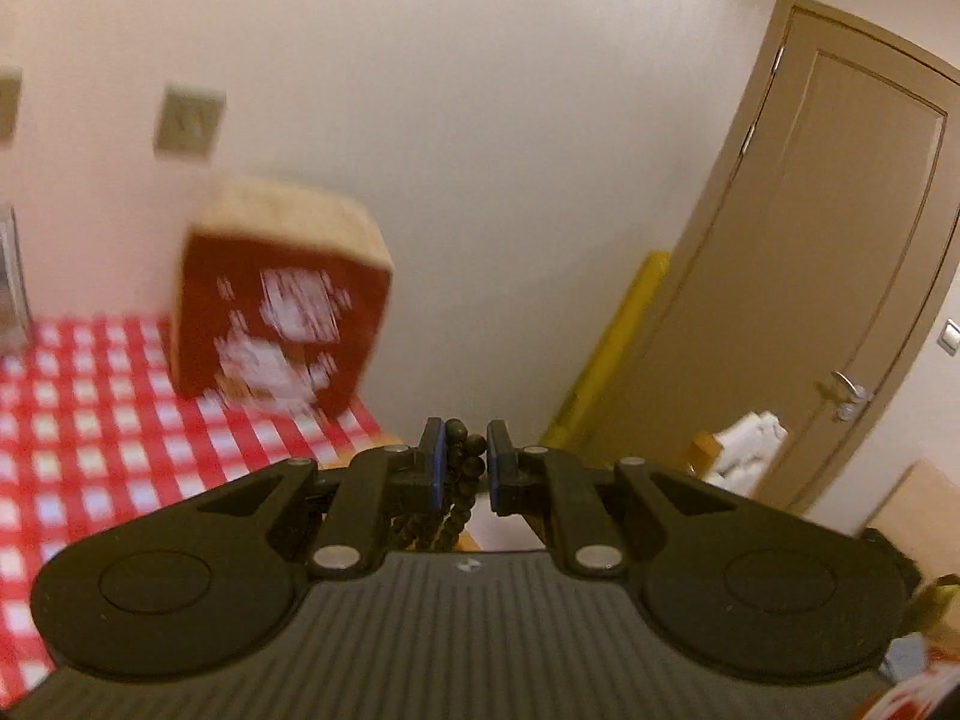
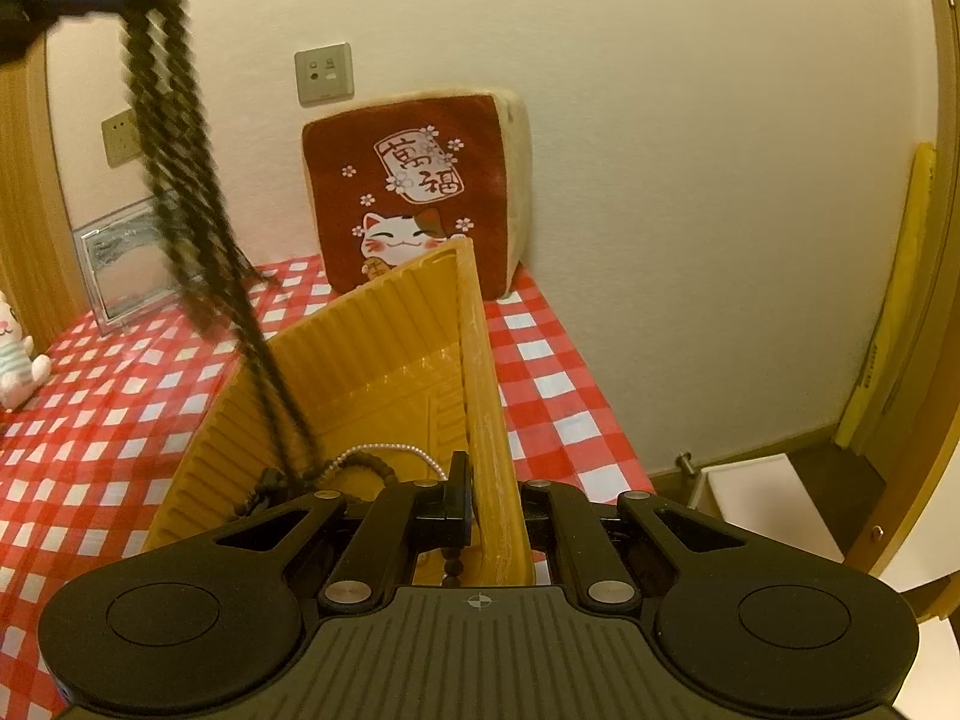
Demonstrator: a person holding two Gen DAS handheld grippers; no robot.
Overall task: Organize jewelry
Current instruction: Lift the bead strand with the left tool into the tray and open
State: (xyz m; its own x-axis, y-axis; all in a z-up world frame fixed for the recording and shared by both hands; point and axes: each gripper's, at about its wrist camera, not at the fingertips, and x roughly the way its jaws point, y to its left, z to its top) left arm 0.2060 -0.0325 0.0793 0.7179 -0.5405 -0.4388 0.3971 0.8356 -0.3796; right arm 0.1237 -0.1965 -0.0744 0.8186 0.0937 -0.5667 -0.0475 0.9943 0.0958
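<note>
Progress looks roughly midway, as a judgement: the yellow ribbed tray (image 2: 384, 348) already holds a white pearl strand (image 2: 390, 450) and brown wooden beads (image 2: 366, 471) near its 6 o'clock end, while a long dark bead necklace (image 2: 180, 180) hangs in several strands from the left tool (image 1: 465, 456), its lower end dipping into the tray at about 7 o'clock. In the left wrist view that tool's blue pads are closed on a bunch of the dark beads, so this piece is lifted but not yet settled anywhere. The right tool (image 2: 489, 504) is clamped on the tray's right-hand wall, tipping or steadying it; its jaws are nearly together on the thin edge. Left to do, I judge: place the dark necklace and sort whatever else lies in the tray. The bench wears a red-and-white checked cloth (image 2: 540, 360). At 12 o'clock a red lucky-cat cushion (image 2: 414, 180) leans against a pale wall with sockets (image 2: 324, 73); a clear picture frame (image 2: 120, 258) stands at 10 o'clock, a plush toy (image 2: 15, 354) at 9 o'clock, and a beige door (image 1: 840, 240) shows at 3 o'clock in the left wrist view.
</note>
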